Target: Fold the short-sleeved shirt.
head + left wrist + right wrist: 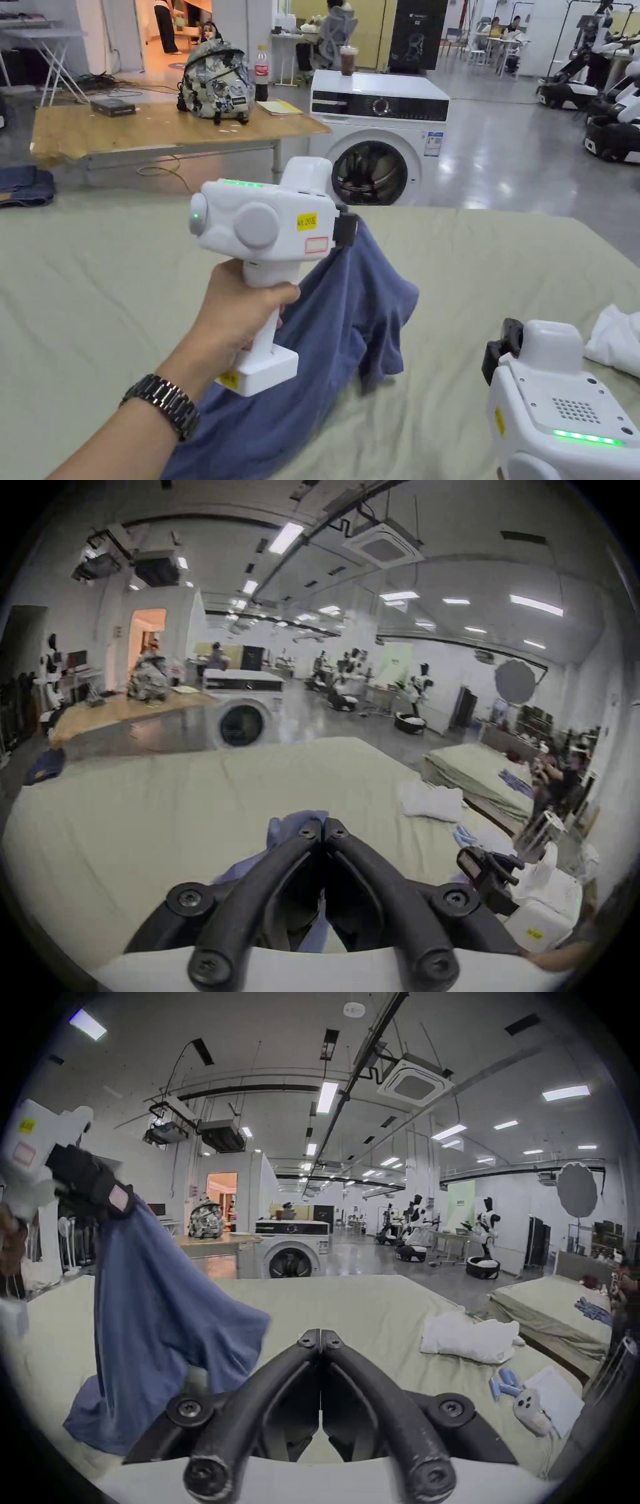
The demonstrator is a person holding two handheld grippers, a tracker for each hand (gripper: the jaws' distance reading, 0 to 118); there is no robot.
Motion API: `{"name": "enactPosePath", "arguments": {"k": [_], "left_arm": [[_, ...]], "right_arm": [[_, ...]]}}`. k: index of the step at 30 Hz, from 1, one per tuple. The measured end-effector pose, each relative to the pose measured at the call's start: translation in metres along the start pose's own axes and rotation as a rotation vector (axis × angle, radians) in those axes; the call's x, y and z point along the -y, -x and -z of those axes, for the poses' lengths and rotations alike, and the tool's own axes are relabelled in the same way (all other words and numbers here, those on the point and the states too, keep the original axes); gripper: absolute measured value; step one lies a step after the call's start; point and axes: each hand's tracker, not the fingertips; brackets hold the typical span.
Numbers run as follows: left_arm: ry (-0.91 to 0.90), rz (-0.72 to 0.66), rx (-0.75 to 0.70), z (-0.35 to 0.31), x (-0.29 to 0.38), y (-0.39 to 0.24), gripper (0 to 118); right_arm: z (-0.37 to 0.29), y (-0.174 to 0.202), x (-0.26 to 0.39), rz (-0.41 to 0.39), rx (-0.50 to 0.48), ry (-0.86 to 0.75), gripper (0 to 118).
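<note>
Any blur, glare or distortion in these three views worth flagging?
Head view: sharp, with glare on the glossy floor. Left gripper view: fisheye, dark corners, motion-smeared background, sharp tongs. Right gripper view: fisheye too, crisper room, slight blur on the shirt edge.

Large open robotics lab or testing hall, not home. Polished grey concrete floor (pixel 512 156), exposed ceiling ducts, strip lights, ceiling cassette air conditioner (pixel 415 1082). Several humanoid robots on wheeled bases (pixel 485 1234) along far side. Front-loading washing machine (pixel 381 140) standing free on floor as test prop. Beds with pale green sheets (pixel 363 1303) as work surfaces. Wooden table (pixel 156 128) with backpack (pixel 217 81), people seated at desks in background.
</note>
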Motion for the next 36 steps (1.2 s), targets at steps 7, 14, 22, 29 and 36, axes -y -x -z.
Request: {"name": "enactPosePath", "arguments": {"k": [7, 14, 22, 29, 36], "left_arm": [[0.19, 0.014, 0.093, 0.056, 0.071, -0.048, 0], [0.223, 0.047, 0.108, 0.058, 0.109, -0.068, 26], [0.105, -0.054, 0.013, -0.007, 0.115, -0.036, 59], [0.026, -0.094, -0.258, -0.077, 0.149, 0.013, 22], [0.073, -0.215, -0.405, -0.119, 0.189, 0.069, 0]], "right_arm": [[-0.003, -0.029, 0.013, 0.004, 0.054, 0.032, 0], [-0.006, -0.038, 0.026, 0.024, 0.07, 0.073, 0], [-0.008, -0.028, 0.02, 0.012, 0.041, 0.062, 0], [-0.002, -0.002, 0.014, -0.008, -0.011, 0.047, 0], [0.005, 0.021, 0.014, -0.006, -0.065, 0.052, 0]]}}
